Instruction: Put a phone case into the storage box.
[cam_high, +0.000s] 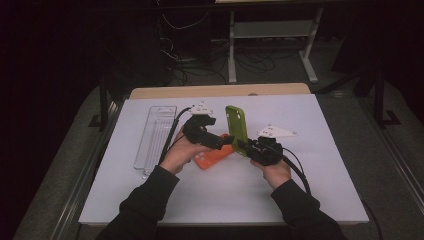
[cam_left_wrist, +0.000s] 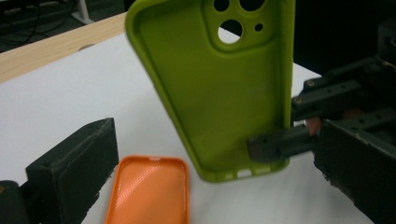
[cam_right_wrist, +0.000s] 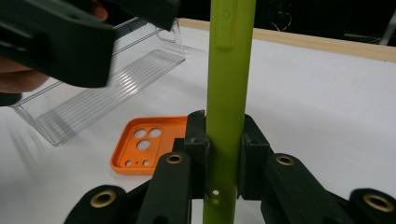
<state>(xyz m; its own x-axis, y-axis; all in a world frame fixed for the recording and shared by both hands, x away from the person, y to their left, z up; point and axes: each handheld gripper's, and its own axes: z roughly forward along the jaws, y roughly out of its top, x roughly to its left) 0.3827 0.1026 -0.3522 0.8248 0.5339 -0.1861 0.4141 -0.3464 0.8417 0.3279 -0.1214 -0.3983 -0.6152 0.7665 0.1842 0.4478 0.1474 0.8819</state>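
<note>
While clamped at its lower edge, stood on end:
Right gripper (cam_high: 246, 146): pinched the green phone case (cam_high: 237, 127) near its bottom end, pads pressed on both faces.
Green phone case: held above the table (cam_high: 320, 175), long axis upright, camera cut-outs at the top, hollow inside turned toward the left gripper (cam_high: 226, 141).
Left gripper: spread wide, held nothing, just beside the case.
Orange phone case (cam_high: 216, 156): lay flat on the table beneath, hollow side up.
Clear tray (cam_high: 155, 135): farther left, long axis running away from the person.
</note>
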